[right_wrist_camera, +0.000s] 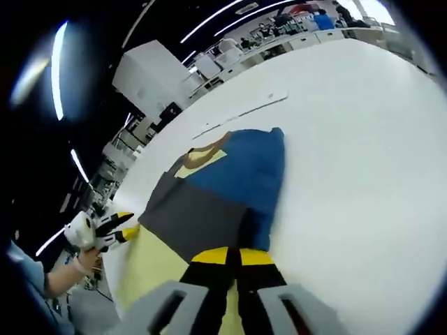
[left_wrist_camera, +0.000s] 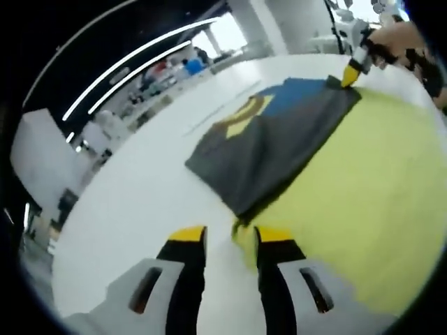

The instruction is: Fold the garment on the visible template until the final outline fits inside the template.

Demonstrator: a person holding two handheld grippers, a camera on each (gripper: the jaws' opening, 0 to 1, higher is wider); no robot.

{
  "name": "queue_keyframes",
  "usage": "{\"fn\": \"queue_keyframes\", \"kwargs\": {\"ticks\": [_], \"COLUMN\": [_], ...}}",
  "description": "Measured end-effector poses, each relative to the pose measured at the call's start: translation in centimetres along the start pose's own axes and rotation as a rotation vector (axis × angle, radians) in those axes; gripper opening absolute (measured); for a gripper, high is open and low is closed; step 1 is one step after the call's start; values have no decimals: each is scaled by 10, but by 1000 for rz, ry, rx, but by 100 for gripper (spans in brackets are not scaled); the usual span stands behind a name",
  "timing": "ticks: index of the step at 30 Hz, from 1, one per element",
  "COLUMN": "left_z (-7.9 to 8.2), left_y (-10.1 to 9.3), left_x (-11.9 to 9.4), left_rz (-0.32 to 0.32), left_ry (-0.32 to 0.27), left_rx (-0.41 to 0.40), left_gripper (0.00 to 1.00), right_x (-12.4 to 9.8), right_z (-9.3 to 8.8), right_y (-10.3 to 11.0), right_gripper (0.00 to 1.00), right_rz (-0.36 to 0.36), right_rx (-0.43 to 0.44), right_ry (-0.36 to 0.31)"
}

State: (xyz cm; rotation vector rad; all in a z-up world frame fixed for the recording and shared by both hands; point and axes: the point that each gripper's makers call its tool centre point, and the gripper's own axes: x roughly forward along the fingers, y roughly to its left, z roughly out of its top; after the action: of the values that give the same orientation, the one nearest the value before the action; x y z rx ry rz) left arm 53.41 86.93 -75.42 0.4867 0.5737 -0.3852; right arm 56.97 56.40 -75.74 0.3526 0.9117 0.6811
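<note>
Dark ceiling, long strip lights (left_wrist_camera: 133, 59), white cabinet (right_wrist_camera: 150, 73), distant cluttered workbenches (right_wrist_camera: 279, 38)

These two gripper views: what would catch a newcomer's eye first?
The grey and blue garment lies folded on a white table, partly over a yellow-green template. In the right gripper view, the right gripper is shut on the garment's near edge. The left gripper is open at the template's corner.

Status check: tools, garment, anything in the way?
Left tool open at garment's near corner. Right tool shut on garment edge. Garment part-folded, half on yellow template. Table around it unobstructed.
</note>
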Motion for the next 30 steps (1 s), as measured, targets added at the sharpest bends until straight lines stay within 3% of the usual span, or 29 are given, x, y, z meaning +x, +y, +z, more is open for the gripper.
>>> {"fn": "queue_keyframes", "kwargs": {"ticks": [5,7,9,10,14,16,17,22,30], "left_z": [5,9,15,19,23,26,24,29,28], "left_y": [-4,-6,-8,-8,-8,-10,-7,-12,-20], "left_x": [-5,-7,-12,-15,-22,-26,-28,-39,-48], "left_rz": [-25,-36,-44,-49,-63,-80,-79,-97,-144], "left_ry": [-45,-68,-89,-98,-121,-137,-136,-148,-163], "left_rx": [-61,-91,-122,-137,-175,-252,-253,-300,-367], "left_gripper": [42,49,53,54,63,70,74,88,99], "right_x": [-13,-15,-17,-20,-27,-30,-32,-44,-66], "right_z": [4,7,7,4,3,3,3,3,-7], "right_y": [19,23,24,27,37,39,41,46,46], "right_gripper": [26,41,64,71,82,93,98,100,100], "right_rz": [39,61,58,53,60,62,64,56,17], "right_rx": [-123,-194,-244,-259,-313,-316,-321,-354,-365], "right_ry": [-41,-86,-107,-109,-120,-124,-131,-136,-128]}}
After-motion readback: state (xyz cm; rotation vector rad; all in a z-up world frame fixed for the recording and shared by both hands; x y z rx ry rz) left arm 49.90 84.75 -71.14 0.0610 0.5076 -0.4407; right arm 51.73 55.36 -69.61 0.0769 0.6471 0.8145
